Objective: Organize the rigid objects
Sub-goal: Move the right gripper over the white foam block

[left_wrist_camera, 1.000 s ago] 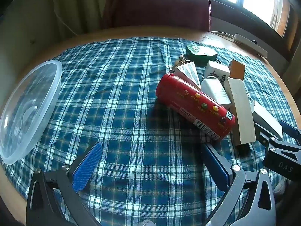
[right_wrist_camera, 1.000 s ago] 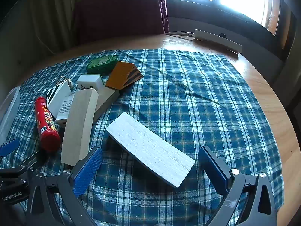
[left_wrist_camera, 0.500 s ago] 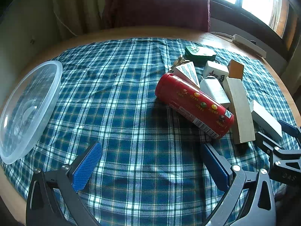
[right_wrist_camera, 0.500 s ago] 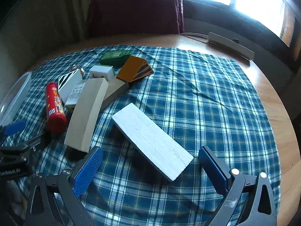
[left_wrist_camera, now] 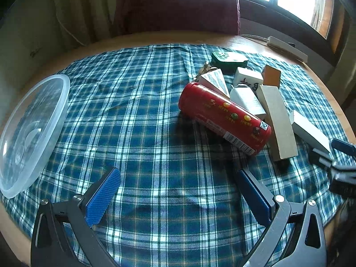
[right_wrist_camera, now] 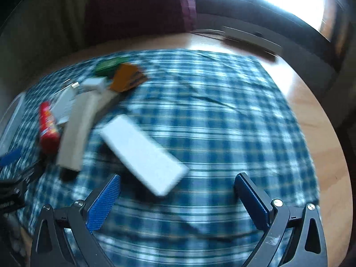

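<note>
A heap of rigid objects lies on the blue plaid cloth: a red canister on its side, a pale wooden block, a white block, a mahjong tile, a green tin and an orange block. My left gripper stands open over bare cloth, short of the canister. In the blurred right wrist view my right gripper is open just behind the white block, with the wooden block and canister to its left.
A clear plastic bowl rests at the table's left edge. A dark red chair back stands behind the round wooden table. A white power strip lies near the window. The right gripper's fingers show at the left view's right edge.
The right gripper's view has swung and blurred; the white block now sits closer to its left finger. In the left view the right gripper has drawn back towards the edge. The left gripper barely moved.
</note>
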`<state>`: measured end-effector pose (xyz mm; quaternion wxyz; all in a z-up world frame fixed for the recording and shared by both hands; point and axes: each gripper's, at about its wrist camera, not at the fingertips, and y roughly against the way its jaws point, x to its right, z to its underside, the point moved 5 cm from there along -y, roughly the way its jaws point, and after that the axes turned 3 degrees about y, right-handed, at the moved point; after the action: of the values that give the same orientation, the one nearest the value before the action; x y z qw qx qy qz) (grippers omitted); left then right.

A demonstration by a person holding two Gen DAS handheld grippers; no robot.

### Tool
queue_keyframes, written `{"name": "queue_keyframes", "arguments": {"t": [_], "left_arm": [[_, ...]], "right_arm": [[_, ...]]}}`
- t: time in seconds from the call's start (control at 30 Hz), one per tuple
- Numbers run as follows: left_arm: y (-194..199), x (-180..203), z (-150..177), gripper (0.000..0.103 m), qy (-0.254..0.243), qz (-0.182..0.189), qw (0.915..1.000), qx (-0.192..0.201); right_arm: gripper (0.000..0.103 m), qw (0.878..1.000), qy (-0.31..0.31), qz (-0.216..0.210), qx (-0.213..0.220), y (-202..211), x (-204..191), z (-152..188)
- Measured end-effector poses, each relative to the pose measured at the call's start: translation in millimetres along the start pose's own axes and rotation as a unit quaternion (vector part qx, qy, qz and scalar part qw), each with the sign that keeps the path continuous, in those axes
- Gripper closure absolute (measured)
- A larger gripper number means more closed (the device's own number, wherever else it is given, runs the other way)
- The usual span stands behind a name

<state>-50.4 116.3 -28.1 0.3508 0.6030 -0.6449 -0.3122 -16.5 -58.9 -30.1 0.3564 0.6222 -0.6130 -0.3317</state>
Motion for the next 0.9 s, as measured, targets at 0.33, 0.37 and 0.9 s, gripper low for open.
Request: {"name": "queue_keyframes", "arguments": {"t": [0.33,0.37,0.9], "left_arm": [[0.6,0.0,0.6,0.0,-0.003,0.001,1.0,0.0],[0.6,0.0,0.9,0.0,-0.002,0.0,1.0,0.0],[0.6,0.0,0.8,0.0,-0.001,0.002,1.0,0.001]], "right_arm": [[0.0,0.997,-0.077,0.024,-0.001,-10.7,40.5,-18.2],[0.0,0.996,-0.085,0.015,0.004,-6.2,38.9,-14.5],[0.0,0.998,-0.05,-0.033,0.021,-25.1,-31.7,-38.4]]}}
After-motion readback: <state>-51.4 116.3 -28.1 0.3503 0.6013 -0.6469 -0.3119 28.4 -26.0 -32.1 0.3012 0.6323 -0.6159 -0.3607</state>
